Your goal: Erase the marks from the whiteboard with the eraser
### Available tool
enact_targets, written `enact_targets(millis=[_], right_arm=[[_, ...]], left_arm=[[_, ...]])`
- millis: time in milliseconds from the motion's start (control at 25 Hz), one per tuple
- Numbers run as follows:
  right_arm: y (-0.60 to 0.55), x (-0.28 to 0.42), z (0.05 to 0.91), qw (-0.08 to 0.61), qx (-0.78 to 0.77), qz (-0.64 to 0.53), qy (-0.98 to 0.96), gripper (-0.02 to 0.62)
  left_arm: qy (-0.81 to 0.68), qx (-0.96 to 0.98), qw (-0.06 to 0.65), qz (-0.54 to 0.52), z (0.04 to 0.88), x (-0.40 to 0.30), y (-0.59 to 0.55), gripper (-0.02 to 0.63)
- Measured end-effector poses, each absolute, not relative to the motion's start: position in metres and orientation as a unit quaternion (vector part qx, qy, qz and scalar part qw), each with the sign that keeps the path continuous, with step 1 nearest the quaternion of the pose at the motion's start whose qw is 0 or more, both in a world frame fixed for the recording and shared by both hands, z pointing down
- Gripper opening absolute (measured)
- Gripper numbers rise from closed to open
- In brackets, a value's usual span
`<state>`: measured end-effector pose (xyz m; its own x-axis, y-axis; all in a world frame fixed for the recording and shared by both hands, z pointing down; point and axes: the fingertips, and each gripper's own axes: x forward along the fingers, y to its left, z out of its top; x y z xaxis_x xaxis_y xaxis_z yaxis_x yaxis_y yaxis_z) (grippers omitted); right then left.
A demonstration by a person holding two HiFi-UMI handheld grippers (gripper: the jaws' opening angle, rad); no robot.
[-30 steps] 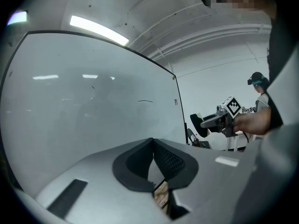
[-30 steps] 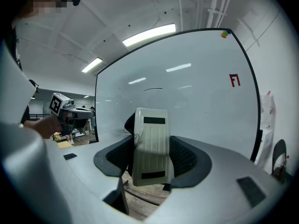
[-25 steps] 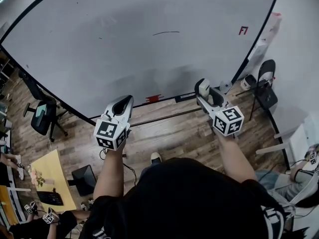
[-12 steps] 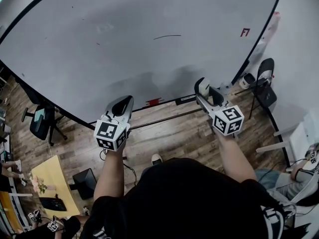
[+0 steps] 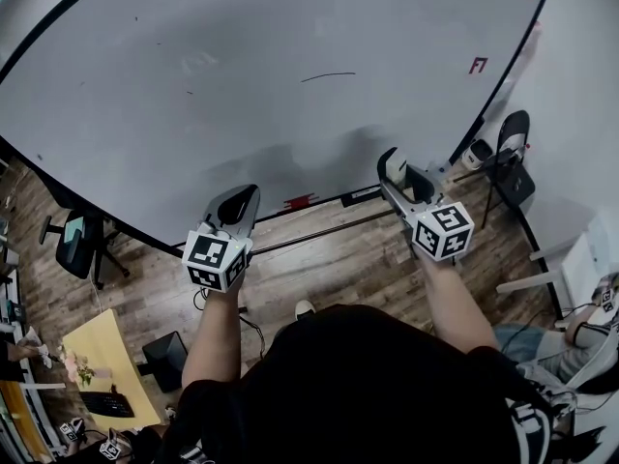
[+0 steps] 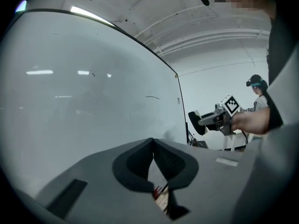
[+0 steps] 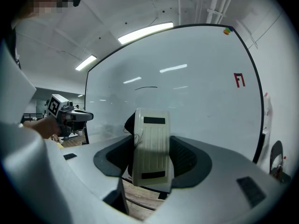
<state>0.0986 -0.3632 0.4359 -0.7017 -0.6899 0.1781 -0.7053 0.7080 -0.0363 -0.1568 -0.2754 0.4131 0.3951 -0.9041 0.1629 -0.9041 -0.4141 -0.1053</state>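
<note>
The right tool point(image 7: 152, 154) is seen closed on a cream eraser point(image 7: 150, 146), which is held upright between the dark pads. In the head view this tool point(image 5: 393, 168) and the eraser point(image 5: 395, 170) are placed in front of the lower right part of the whiteboard point(image 5: 242, 95); contact with the board cannot be made out. The left tool point(image 6: 153, 146) is shown with its tips brought together and nothing gripped, and is held well to the left point(image 5: 241, 202), near the board's lower edge. A short black line point(image 5: 327, 75) is drawn on the board, farther up and between the two tools. A red mark point(image 5: 477, 65) is found near the board's right edge. A wooden floor point(image 5: 319, 269) is seen below, and a chair point(image 5: 513, 167) at the far right.
</note>
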Motion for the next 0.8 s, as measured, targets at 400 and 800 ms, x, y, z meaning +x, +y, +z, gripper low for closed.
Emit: enact_targets(millis=[400,800], right_arm=[[-0.365,0.089,0.427,0.074,0.386,0.043,-0.918,0.236],[-0.37,0.083,0.42,0.073,0.397,0.038,-0.914,0.236]], left_arm=[[-0.536,0.839,-0.007,0.094,0.406,-0.17,-0.282,0.012],[-0.53,0.843,-0.005,0.092,0.401,-0.178,-0.289,0.012]])
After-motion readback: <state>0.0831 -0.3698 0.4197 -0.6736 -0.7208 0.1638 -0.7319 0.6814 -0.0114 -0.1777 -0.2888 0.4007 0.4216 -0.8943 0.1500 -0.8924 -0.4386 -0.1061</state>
